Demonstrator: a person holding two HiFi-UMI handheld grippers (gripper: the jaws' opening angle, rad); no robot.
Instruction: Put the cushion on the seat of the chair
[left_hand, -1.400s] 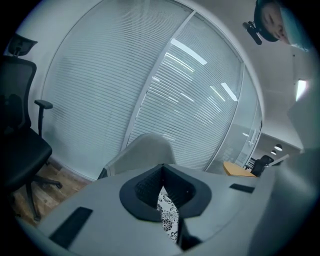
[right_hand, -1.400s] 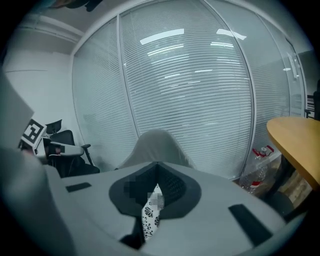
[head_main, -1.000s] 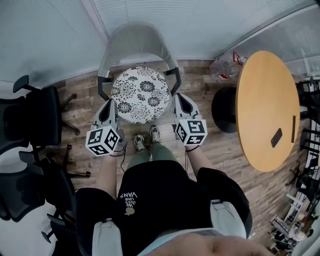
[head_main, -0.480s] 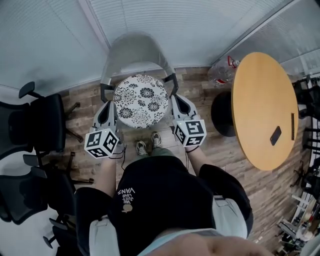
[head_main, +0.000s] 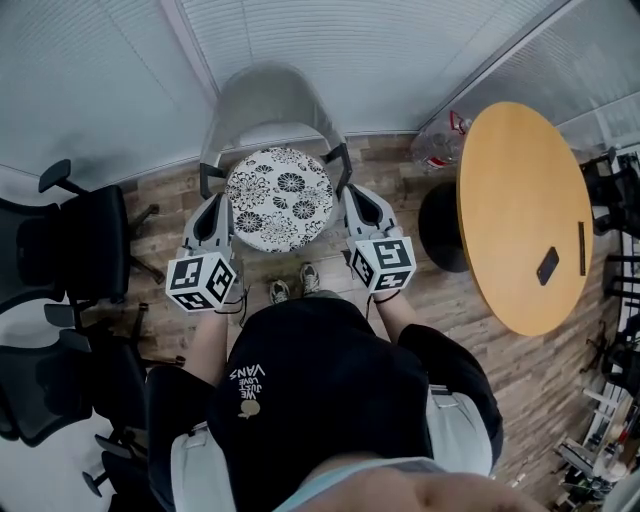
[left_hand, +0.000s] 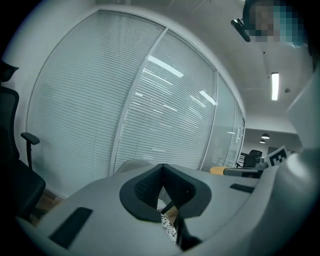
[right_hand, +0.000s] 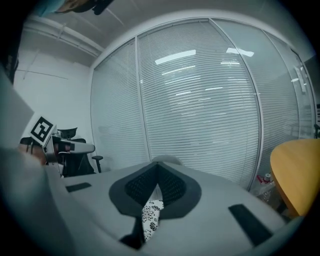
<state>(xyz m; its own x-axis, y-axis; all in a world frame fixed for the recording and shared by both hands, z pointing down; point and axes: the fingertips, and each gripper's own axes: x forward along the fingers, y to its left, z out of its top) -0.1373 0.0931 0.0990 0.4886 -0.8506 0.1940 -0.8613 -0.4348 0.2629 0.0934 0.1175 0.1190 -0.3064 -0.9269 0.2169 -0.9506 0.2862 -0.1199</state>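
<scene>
Left gripper (head_main: 224, 206) and right gripper (head_main: 349, 196) each pinched an edge of the cushion (head_main: 279, 198) above the chair (head_main: 265, 95); carrying step, apparently; next, lower it flat, then release.

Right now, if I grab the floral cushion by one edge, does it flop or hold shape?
Floral cushion probably sags some: it looks like a thin padded disc lying flat on the chair seat. Likely light for its size, being fabric. Unlikely to roll while flat; might slide, since no ties show.
</scene>
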